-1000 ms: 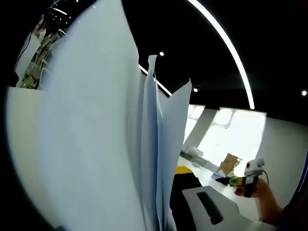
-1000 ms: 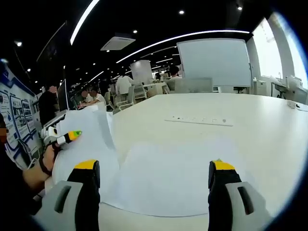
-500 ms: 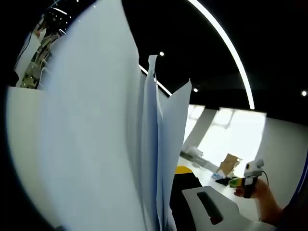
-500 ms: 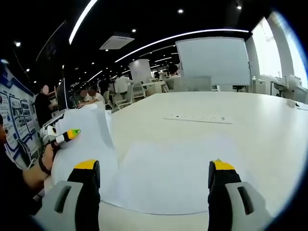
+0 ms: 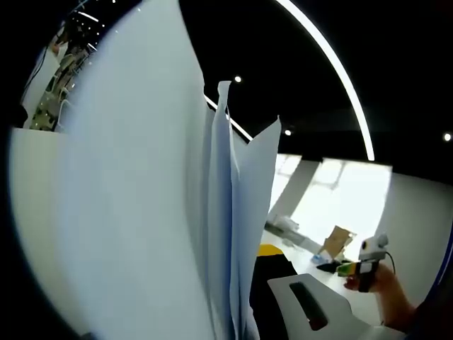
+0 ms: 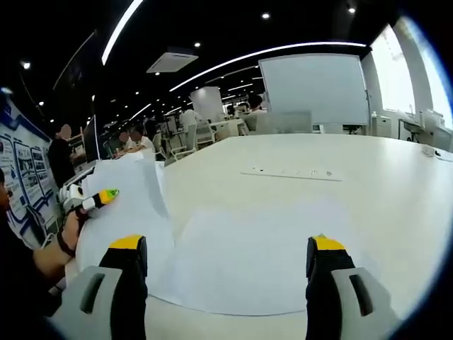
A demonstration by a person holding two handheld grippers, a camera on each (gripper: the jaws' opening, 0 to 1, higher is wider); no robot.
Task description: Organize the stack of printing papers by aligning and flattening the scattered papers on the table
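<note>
In the left gripper view, nothing is seen to have shifted against the earlier pictures: the sheaf of papers [image 5: 177, 212] stands on edge through the left and centre of the frame, its sheets fanned apart at the top, and the left claw [image 5: 244, 312] is clamped on its lower edge, one jaw showing at the bottom centre. The right claw [image 5: 362, 270] is seen small at the lower right, held in a hand [image 5: 393, 294]. In the right gripper view, the right claw [image 6: 226, 265] is held with its jaws wide apart at the bottom of the frame, over a flat sheet [image 6: 262, 258] lying on the tabletop [image 6: 368, 177]; the lifted papers [image 6: 124, 202] are seen at the left. The picture is unchanged here too, apart from people stirring in the background. A pause is judged, with alignment not yet done.
</note>
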